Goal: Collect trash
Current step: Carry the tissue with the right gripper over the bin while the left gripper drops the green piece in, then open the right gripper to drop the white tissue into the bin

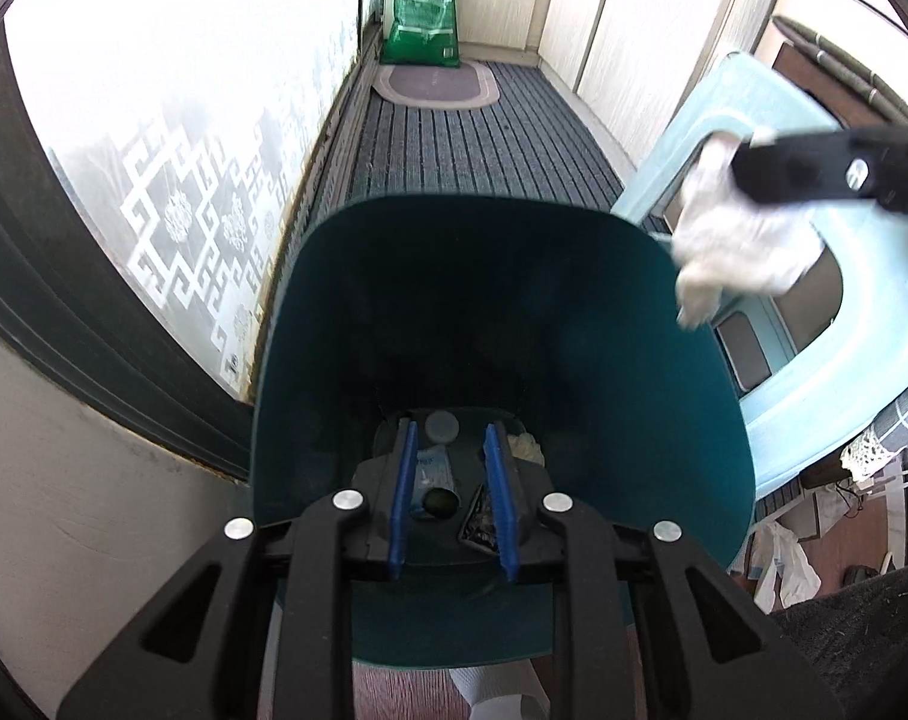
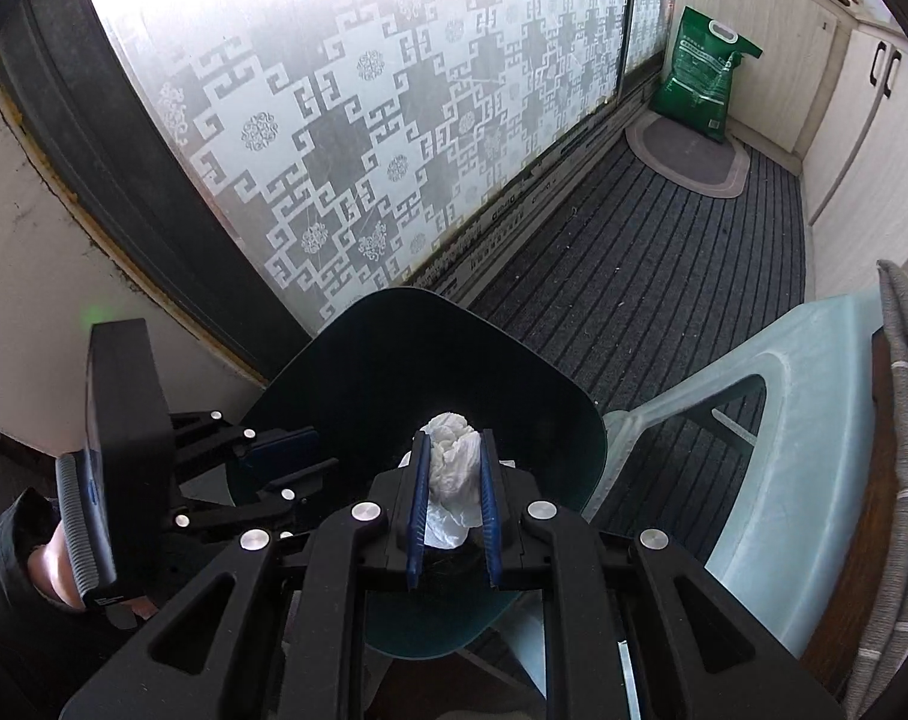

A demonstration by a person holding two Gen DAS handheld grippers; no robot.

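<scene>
While the left gripper (image 1: 451,480) hangs over the bin (image 1: 664,372), jaws apart and empty, some trash already lies at the bottom — a tube (image 1: 433,471) and a wrapper (image 1: 481,519). Further right, the right gripper (image 2: 452,483) grips a tissue (image 2: 451,462) above the bin — drop pending.

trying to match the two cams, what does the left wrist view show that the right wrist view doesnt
Only the left wrist view looks down into the teal bin: a round cap, a tube and a dark wrapper lie at its bottom, and a white plastic bag lies on the floor.
Only the right wrist view shows the left tongs at the bin's rim.
Both show the bin, the crumpled tissue in the right tongs, the green sack and the pale blue chair.
</scene>
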